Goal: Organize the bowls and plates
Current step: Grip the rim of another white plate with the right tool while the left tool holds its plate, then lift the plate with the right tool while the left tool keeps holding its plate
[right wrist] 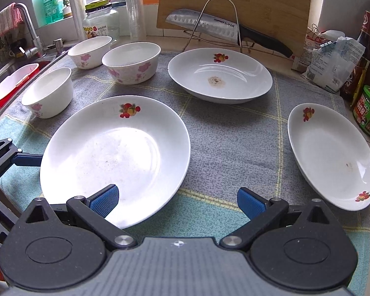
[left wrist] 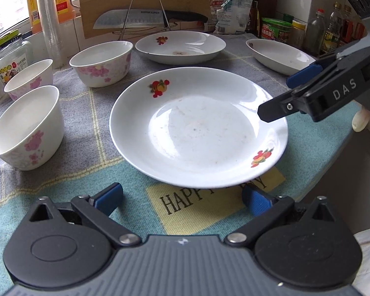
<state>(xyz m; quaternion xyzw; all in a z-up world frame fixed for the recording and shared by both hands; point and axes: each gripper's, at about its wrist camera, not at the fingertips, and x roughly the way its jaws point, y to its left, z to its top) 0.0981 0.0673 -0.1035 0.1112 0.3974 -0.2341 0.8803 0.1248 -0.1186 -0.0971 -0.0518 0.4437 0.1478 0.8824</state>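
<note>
Both grippers, left and right, are flanking the nearest white fruit-patterned ceramic plate lying on the cloth-covered tabletop, jaws wide and empty. Judging next: closing on its rim for stacking.

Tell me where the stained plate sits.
The stained plate lies at the back centre of the cloth in the right wrist view, before the knife rack, right of the largest bowl.
</note>
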